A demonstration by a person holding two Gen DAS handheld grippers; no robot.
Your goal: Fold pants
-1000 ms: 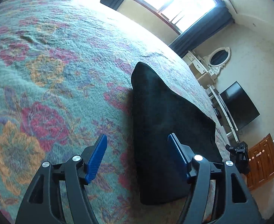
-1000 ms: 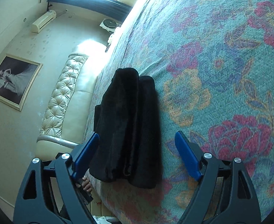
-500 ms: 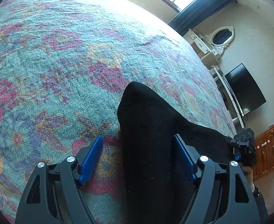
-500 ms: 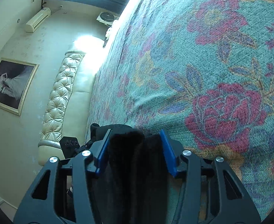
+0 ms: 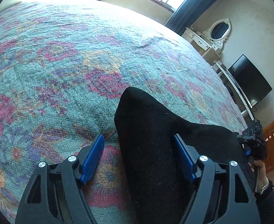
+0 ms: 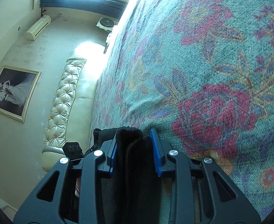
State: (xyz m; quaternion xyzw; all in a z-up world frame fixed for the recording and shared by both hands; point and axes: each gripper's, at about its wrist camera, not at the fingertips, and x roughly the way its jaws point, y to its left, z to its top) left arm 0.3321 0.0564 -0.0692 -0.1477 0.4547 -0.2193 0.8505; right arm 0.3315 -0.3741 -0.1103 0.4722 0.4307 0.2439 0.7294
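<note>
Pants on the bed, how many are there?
1. The black pants lie folded on the flowery bedspread, one end squeezed in the right gripper, the other between the open left gripper.

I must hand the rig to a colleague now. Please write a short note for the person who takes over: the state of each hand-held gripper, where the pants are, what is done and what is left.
Left hand-held gripper: open, fingers on either side of the pants' near edge, not clamped.
Right hand-held gripper: shut on the other end of the pants.
Pants: black, already folded into a narrow thick bundle, lying on the floral bedspread near the bed edge.
Done: the lengthwise folding, it seems.
Left: probably close the left one on its end, then make the last fold or set the bundle flat and release.
</note>
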